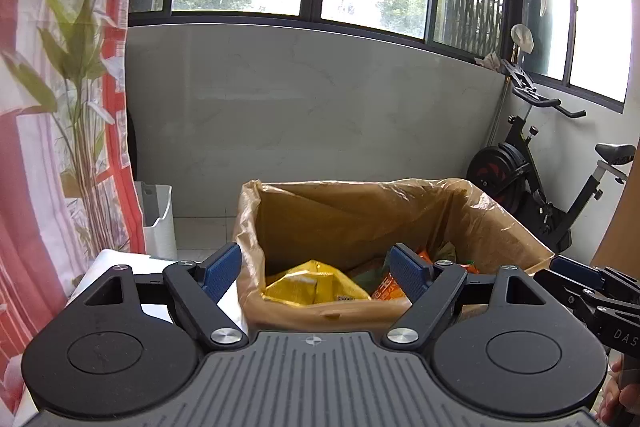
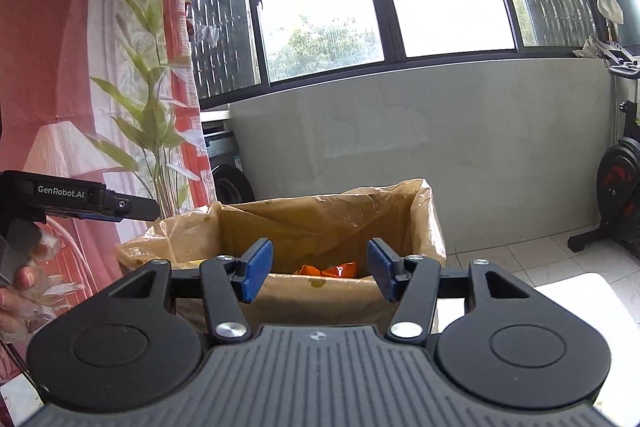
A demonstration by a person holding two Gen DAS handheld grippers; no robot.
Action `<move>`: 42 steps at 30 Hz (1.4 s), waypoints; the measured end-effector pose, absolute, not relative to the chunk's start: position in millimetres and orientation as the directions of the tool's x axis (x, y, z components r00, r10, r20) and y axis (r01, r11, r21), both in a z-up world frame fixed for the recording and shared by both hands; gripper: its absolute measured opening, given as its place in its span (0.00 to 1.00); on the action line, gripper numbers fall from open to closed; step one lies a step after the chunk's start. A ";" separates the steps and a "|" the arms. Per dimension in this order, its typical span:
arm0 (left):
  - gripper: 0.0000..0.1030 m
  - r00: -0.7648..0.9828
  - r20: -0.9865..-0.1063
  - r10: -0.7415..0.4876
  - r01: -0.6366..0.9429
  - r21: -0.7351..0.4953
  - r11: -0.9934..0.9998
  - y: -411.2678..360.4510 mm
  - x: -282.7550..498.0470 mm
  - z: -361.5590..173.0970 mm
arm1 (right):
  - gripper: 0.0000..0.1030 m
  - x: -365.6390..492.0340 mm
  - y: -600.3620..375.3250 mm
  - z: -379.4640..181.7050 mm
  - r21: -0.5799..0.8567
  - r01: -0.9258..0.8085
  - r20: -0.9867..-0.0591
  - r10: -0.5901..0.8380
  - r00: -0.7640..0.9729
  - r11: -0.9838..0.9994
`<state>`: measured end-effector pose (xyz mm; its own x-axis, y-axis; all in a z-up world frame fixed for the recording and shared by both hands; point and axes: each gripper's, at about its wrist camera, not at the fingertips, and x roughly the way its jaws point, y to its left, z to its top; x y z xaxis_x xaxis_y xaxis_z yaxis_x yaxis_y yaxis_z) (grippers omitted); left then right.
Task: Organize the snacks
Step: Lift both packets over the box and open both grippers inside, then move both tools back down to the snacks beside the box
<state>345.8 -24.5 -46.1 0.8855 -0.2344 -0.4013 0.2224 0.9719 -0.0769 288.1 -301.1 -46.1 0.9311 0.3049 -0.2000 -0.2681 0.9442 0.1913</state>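
Note:
A cardboard box (image 1: 360,219) lined with a clear plastic bag stands just ahead of both grippers; it also shows in the right wrist view (image 2: 320,223). Inside lie a yellow snack bag (image 1: 316,287), an orange snack pack (image 1: 384,289) and a green one behind. The orange packs (image 2: 328,270) show in the right wrist view too. My left gripper (image 1: 316,273) is open and empty at the box's near rim. My right gripper (image 2: 318,275) is open and empty, also at the near rim. The right gripper's body (image 1: 592,291) shows at the left view's right edge.
A white table surface (image 1: 116,263) lies under the box at the left. A red and white curtain with a plant print (image 1: 60,107) hangs left. A white bin (image 1: 158,215) stands by the wall. An exercise bike (image 1: 540,167) stands right of the box. Windows are behind.

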 end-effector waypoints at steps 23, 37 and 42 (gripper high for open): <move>0.79 0.832 -0.528 -0.168 0.094 -0.164 0.982 29.4 307.9 -144.4 | 0.55 293.7 -294.5 -160.3 0.211 -0.125 -0.536 0.222 0.814 0.969; 0.79 0.808 -0.567 -0.163 0.073 -0.179 0.981 35.8 303.8 -166.6 | 0.58 339.1 -262.3 -190.6 0.084 -0.165 -0.671 0.179 0.719 0.983; 0.79 0.795 -0.584 -0.163 0.066 -0.184 0.981 37.3 301.3 -173.0 | 0.47 324.5 -264.8 -191.1 0.078 -0.208 -0.661 0.207 0.721 0.975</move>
<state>301.3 37.3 -173.0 0.7951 -0.1631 -0.5841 0.0658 0.9807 -0.1842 324.5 -264.8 -191.1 0.7212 0.2072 -0.6610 -0.2084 0.9749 0.0782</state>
